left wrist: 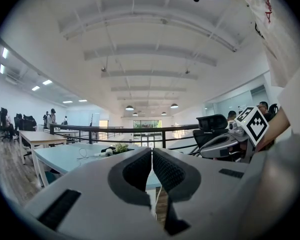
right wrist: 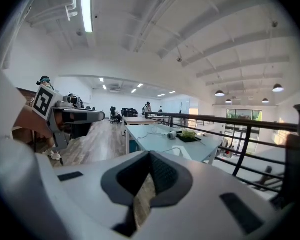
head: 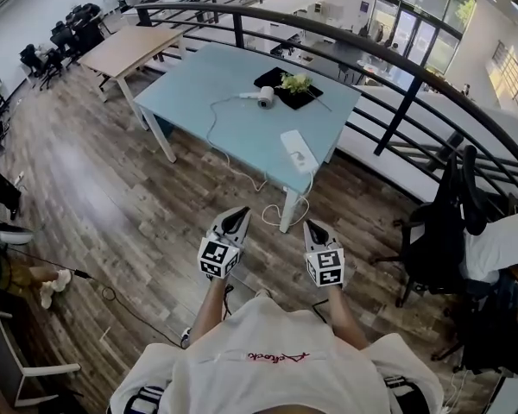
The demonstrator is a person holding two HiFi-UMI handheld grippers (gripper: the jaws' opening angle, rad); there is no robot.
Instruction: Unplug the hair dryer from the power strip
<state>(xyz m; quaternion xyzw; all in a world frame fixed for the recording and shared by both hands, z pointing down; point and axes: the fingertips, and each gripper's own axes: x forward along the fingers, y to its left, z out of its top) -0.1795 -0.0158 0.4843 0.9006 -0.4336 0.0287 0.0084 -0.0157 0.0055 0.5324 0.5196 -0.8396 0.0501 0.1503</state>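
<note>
Hair dryer (head: 264,98) ahead, left gripper (head: 241,213), right gripper (head: 312,225) side-by-side

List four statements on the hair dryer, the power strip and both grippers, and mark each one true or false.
1. The hair dryer lies on the light-blue table beside the black tray. True.
2. The left gripper is shut on the dryer's plug. False: it is shut on nothing, over the floor short of the table.
3. The power strip lies near the table's near edge. True.
4. The right gripper is wide open. False: its fingers are together, nothing between them.
</note>
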